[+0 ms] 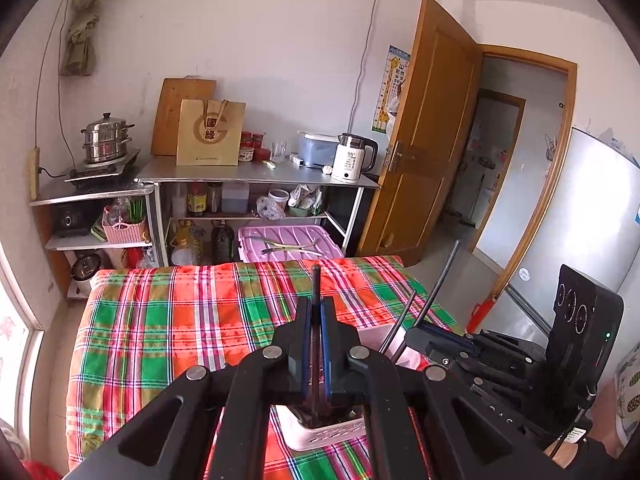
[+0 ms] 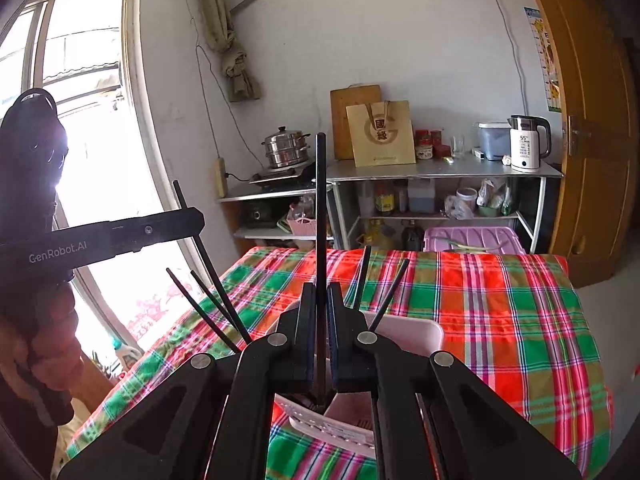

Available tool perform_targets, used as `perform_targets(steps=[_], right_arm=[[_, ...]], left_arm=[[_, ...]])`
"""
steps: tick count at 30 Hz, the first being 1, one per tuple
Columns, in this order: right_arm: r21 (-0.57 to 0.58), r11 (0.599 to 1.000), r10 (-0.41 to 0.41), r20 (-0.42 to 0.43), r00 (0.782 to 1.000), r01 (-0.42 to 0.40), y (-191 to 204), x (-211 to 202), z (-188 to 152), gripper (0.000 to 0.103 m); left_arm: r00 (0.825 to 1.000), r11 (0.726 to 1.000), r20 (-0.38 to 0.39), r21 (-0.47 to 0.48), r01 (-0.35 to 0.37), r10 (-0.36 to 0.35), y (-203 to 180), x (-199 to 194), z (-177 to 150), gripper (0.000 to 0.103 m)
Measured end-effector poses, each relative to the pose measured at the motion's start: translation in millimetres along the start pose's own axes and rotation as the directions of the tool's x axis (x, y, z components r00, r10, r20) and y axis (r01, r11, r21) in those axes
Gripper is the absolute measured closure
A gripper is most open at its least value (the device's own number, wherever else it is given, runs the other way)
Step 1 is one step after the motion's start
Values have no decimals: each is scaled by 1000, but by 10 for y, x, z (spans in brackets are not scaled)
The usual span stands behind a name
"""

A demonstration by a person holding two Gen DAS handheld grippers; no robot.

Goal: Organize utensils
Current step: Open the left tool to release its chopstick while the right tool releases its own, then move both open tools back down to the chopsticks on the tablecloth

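Right now each of my two grippers is clamped on a single black chopstick. At the lower middle of the left wrist view, the left gripper (image 1: pixel 316 312) pinches its chopstick (image 1: pixel 315 284) between blue-lined fingers (image 1: pixel 326 332); the stick stands nearly upright, its top poking just above the fingertips and its lower end reaching down into the white holder (image 1: pixel 320 434) at the bottom of the frame. In the right wrist view, the right gripper (image 2: pixel 320 300) is closed the same way on a long chopstick (image 2: pixel 321 208) that rises straight up through the middle of the frame, with its foot going down toward the white holder (image 2: pixel 332 426) at the lower centre. More black chopsticks (image 2: pixel 208 308) fan out of the holder to the left and right of my fingers there. The holder sits on the plaid cloth (image 1: pixel 160 320) of red, green and white that covers the table. At the right edge of the left wrist view, my other gripper (image 1: pixel 412 340) appears from the side, its chopstick slanting up. Beyond the table, in the upper half of both views, stand a purple bin lid (image 1: pixel 288 240), a metal shelf (image 1: pixel 256 174) with a white kettle (image 1: pixel 352 158), a paper bag (image 1: pixel 210 132) and a steel steamer pot (image 1: pixel 106 138).
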State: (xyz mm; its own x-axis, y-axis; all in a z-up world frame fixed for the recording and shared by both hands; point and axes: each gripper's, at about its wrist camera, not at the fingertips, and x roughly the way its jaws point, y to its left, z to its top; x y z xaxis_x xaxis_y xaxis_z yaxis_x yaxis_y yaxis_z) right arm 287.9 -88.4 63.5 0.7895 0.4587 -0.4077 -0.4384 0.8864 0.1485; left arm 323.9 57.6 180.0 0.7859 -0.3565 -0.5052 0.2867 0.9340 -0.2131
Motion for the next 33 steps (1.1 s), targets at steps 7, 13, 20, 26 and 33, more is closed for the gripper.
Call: perform_targets(steps=[7,13,20,26,33], right_arm=[[-4,1000,-23,-47,999,23,-7,49,-150,98],[-7,999,-32,-69,997,32,-31,46,-205,97],[-16,999,-43,-39,998,42,-14,-181,-202,87],[-25,999,-36,8,999,36,12,-525,-235,87],[-23,999,-30,46,998,31,35,-963,-460,87]], left_arm=[[999,1000,-43,-15,-12,12,54,116,-155,99],[998,999,-53,-1,-37,37,32,97,-259,98],[998,998,20,10,-59,58,-22,-188,-288,81],[994,997,79,19,-80,78,-111,-549,-424,80],[992,996,102,38,-79,75,-242,-908,-825,79]])
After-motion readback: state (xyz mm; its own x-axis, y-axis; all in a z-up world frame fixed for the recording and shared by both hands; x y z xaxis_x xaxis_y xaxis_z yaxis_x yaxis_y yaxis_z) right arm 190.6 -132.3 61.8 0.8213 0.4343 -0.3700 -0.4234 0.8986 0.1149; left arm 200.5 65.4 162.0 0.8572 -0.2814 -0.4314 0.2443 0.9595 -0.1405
